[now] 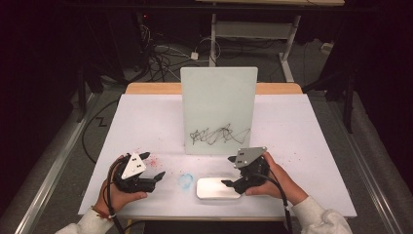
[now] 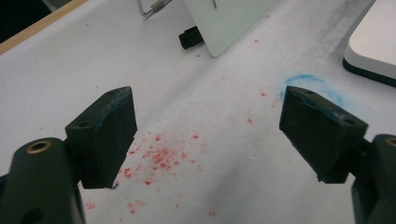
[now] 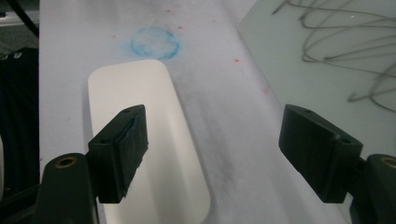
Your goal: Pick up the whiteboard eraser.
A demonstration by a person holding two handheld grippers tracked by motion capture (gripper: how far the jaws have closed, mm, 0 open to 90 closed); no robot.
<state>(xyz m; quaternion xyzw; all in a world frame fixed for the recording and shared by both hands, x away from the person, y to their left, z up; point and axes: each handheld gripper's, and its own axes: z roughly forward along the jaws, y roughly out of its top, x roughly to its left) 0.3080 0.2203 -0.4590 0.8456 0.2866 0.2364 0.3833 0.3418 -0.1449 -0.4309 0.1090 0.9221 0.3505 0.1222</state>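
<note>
A white-covered table [image 1: 292, 131] holds a scribbled whiteboard [image 1: 219, 109] at twelve o'clock. The eraser [image 1: 214, 188] lies at six, probably light and stiff; take its long sides. Right gripper [image 1: 233, 184] and left gripper [image 1: 157, 176] gape empty.

A white sheet [image 1: 302, 131] covers the table, speckled with red flecks [image 2: 159, 156] and a blue ring smudge [image 1: 185, 181].

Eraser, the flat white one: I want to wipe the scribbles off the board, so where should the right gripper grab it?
Grip the eraser across its narrow width, on the two long sides near the middle, coming down from above. It lies flat and low; the open right gripper probably spans that width, not the length.
</note>
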